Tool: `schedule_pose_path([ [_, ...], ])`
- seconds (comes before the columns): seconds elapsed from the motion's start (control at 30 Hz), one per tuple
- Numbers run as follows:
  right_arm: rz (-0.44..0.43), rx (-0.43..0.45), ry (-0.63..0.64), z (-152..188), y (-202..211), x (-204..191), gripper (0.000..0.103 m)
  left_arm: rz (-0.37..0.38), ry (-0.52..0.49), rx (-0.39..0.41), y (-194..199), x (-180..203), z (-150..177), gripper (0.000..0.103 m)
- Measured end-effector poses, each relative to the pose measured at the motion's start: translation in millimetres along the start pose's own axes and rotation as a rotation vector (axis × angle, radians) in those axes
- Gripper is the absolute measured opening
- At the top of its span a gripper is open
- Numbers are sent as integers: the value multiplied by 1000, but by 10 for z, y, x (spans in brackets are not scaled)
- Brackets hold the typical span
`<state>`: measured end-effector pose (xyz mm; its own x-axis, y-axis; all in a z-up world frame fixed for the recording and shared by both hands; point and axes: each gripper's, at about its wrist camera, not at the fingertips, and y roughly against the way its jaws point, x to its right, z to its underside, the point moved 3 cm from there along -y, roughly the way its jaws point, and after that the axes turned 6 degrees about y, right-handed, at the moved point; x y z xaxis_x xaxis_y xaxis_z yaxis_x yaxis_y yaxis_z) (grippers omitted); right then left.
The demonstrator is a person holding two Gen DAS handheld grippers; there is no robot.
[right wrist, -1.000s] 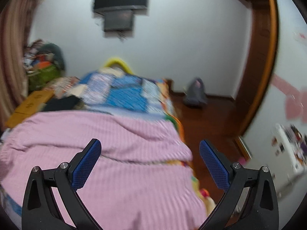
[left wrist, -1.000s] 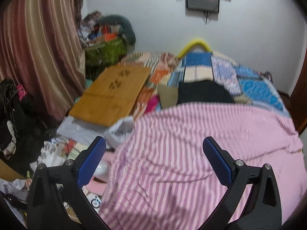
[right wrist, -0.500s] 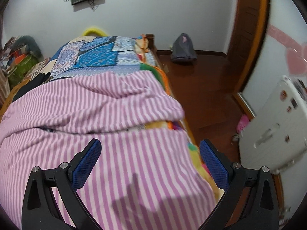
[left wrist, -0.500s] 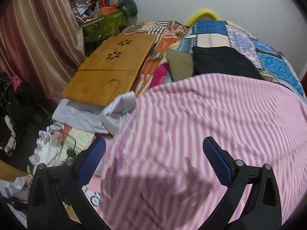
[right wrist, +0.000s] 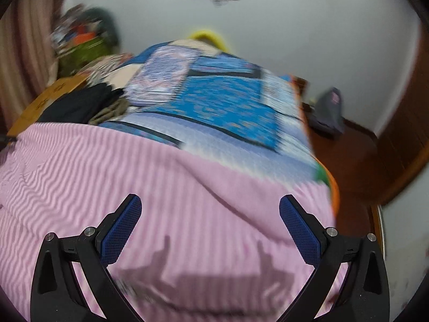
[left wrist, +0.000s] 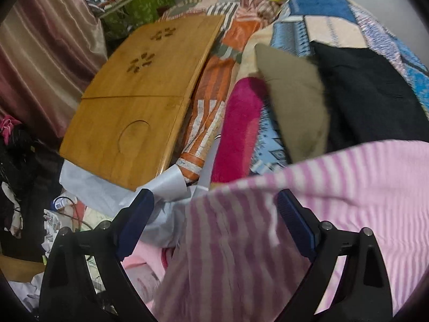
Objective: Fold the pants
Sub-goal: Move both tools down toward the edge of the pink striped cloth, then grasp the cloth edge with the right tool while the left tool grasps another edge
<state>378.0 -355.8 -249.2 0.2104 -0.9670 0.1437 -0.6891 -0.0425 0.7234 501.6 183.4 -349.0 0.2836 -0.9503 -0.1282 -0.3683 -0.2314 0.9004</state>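
Observation:
The pink-and-white striped pants (left wrist: pixel 362 187) lie spread over the near part of the bed. In the left wrist view their left edge hangs off the bed side. My left gripper (left wrist: pixel 214 201) points steeply down at that edge, and its jaws are closing with the striped cloth between them. The blue pads stand apart from the cloth. In the right wrist view the pants (right wrist: pixel 107 166) fill the lower half. My right gripper (right wrist: pixel 211 201) hovers open above them near their right end and casts a shadow on the fabric.
A wooden lap table (left wrist: pixel 139 94) lies left of the bed over piled cloth and papers. Folded tan cloth (left wrist: pixel 295 99) and a black garment (left wrist: pixel 375 94) rest on the patchwork quilt (right wrist: pixel 228 99) beyond the pants. A grey bag (right wrist: pixel 329 110) sits on the wooden floor to the right.
Both grippers came down closer to the pants. The left one swung to the pants' left edge and its jaws narrowed a little. The right view tipped up toward the far wall.

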Motion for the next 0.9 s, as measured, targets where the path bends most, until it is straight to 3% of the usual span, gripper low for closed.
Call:
schedule_pose_path([
  [0.1, -27, -8, 100, -202, -305, -216, 102, 20, -5, -38, -193, 0, -49, 94],
  [0.2, -42, -28, 169, -332, -609, -362, 100, 61, -15, -79, -315, 14, -57, 87],
  [0.3, -99, -77, 196, -395, -867, -462, 86, 113, -9, -108, -390, 30, -57, 78],
  [0.33, -120, -97, 196, -390, -942, -491, 80, 133, -5, -118, -412, 29, -60, 72],
  [0.4, -164, -89, 160, -380, -996, -489, 80, 167, 19, -131, -438, 18, -82, 64],
  [0.47, -208, -77, 113, -379, -999, -486, 71, 188, 39, -132, -426, 4, -95, 46],
  [0.5, -218, -70, 98, -366, -983, -484, 68, 202, 45, -138, -412, 7, -99, 44],
  [0.6, -224, -56, 106, -360, -926, -553, 50, 171, 16, -120, -320, 62, -105, 35],
  [0.67, -226, -53, 128, -367, -900, -603, 29, 144, 9, -85, -202, 70, -126, 32],
  [0.73, -230, -50, 142, -401, -876, -629, 14, 122, 8, -47, -86, 62, -167, 32],
  [0.9, -157, -16, 169, -461, -857, -617, 10, 70, -8, 35, 179, 60, -305, 30],
])
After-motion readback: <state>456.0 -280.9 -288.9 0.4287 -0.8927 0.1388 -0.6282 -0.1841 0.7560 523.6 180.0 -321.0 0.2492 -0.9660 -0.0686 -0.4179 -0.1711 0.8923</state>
